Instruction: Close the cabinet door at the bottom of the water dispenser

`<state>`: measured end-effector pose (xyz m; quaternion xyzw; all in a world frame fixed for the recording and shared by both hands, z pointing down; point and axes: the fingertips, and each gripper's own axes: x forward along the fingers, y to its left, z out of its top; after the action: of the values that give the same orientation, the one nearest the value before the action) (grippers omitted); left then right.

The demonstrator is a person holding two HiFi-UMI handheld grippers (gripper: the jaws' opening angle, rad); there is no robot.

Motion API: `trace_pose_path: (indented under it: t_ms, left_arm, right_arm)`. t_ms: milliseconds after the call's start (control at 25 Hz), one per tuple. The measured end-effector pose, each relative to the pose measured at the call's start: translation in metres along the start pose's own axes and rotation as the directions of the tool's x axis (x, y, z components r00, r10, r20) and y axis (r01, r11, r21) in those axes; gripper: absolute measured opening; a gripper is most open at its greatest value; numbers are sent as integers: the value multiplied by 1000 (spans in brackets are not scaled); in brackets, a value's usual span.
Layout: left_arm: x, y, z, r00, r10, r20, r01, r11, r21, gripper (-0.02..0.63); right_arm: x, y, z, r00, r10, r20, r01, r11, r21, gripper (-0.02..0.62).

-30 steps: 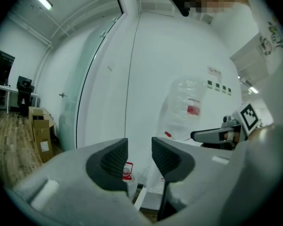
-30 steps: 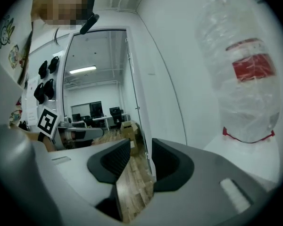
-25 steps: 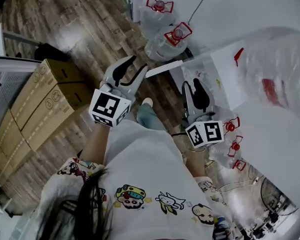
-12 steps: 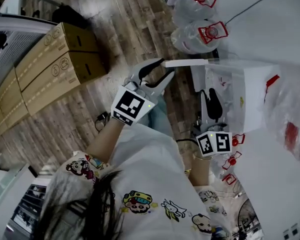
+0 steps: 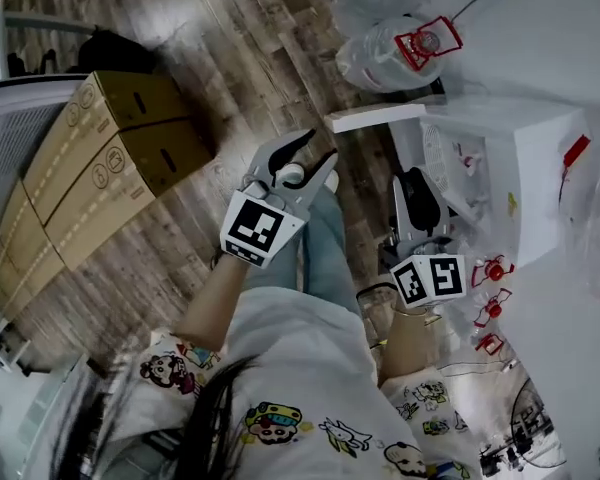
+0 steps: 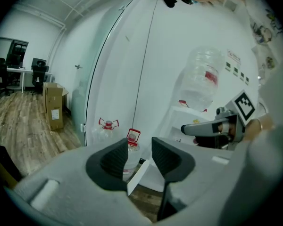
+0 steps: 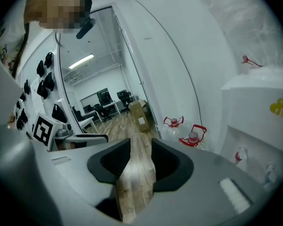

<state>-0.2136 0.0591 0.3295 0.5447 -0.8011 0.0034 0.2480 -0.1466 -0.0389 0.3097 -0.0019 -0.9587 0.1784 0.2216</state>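
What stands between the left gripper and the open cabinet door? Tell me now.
Nothing visible does. The left gripper, jaws apart and empty, faces the cabinet door across bare floor; the water jugs stand beyond the door.

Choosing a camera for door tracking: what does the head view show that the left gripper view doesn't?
Head view only: the black-and-white marker cube on the left gripper and the forearm behind it. Left gripper view only: distant office desks with black chairs. Both: brown cardboard boxes, clear red-handled water jugs, the open white cabinet door, the right gripper.
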Motion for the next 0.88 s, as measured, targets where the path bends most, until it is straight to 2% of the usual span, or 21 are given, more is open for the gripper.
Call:
trace_pose_path:
  t_ms: [400, 760, 880]
  left_arm:
    - [58, 25, -85, 989, -87, -117, 93, 995, 40, 150]
    - [97, 34, -156, 975, -106, -194, 124, 989, 85, 166]
    - [112, 41, -184, 969, -103, -225, 121, 990, 66, 170]
  right_arm:
    - [47, -42, -79, 996, -71, -47, 74, 996, 57, 133]
    - [68, -84, -151, 989, -117, -91, 126, 986, 105, 133]
    - [80, -89, -177, 986, -104, -130, 119, 986, 113, 126]
